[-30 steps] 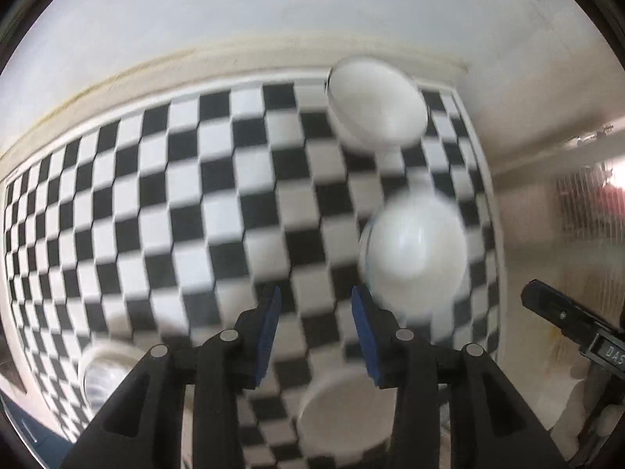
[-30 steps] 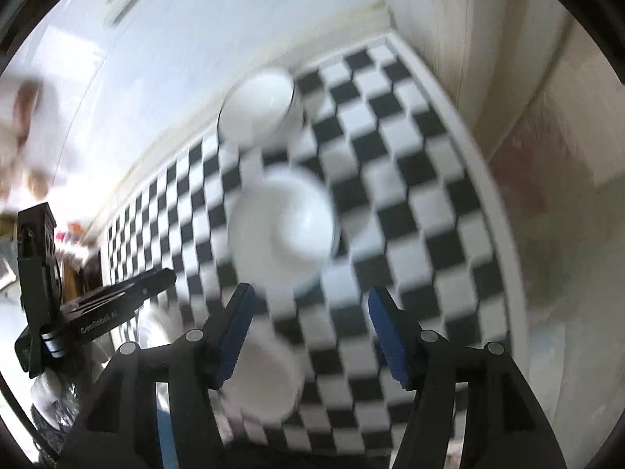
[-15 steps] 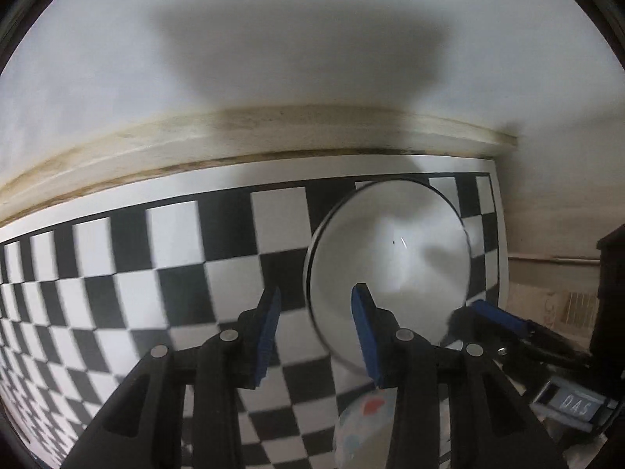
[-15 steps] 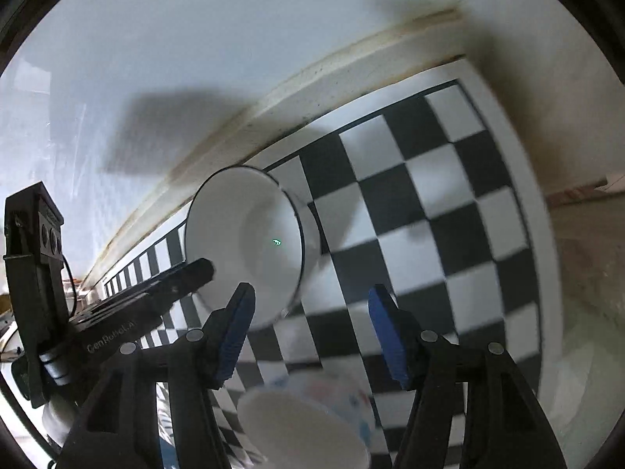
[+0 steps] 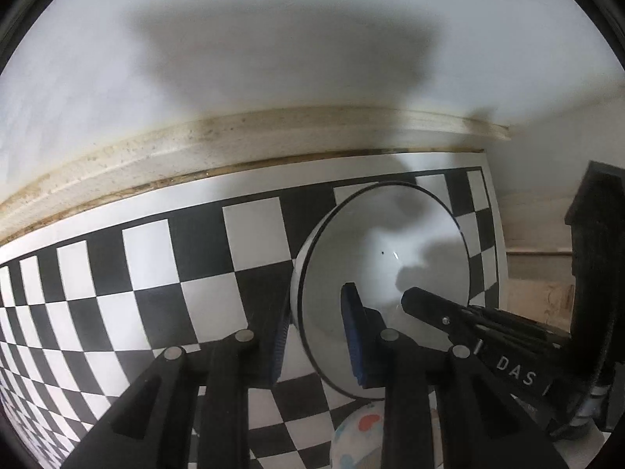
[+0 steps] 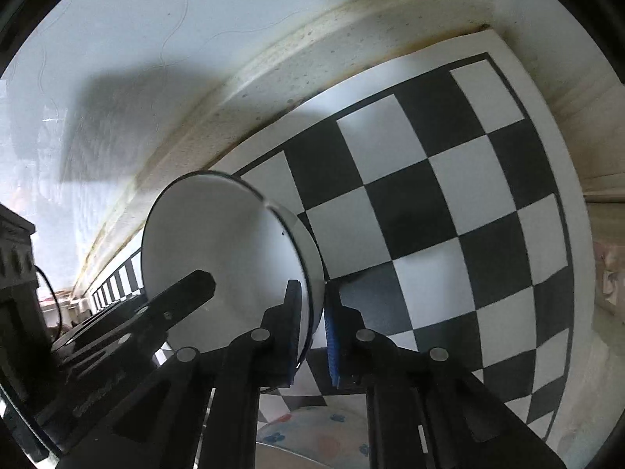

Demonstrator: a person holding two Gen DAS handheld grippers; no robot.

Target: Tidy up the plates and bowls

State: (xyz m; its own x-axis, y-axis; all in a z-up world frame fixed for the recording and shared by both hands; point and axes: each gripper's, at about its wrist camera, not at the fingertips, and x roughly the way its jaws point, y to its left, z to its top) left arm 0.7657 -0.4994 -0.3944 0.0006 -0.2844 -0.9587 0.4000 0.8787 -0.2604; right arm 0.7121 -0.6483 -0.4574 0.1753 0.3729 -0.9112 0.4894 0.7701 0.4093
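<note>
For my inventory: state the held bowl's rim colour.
White bowl, thin black rim line; clearest in the left wrist view.

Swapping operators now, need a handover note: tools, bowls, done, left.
Left tool: straddles the white bowl's rim, one pad inside, one outside.
Right tool: same on the opposite rim, closed on it.
Bowl sits near the far corner of the checkered mat; contact with the mat cannot be told.
Patterned bowl lies just below.
Done: rim gripped on both sides.
Left: probably stack it with the patterned bowl.

A black-and-white checkered mat (image 5: 164, 273) covers the surface, its far edge running along a stained cream ledge (image 5: 234, 133) below the wall. Near its right end sits a white bowl (image 5: 390, 242); a patterned bowl (image 5: 357, 441) lies nearer.
</note>
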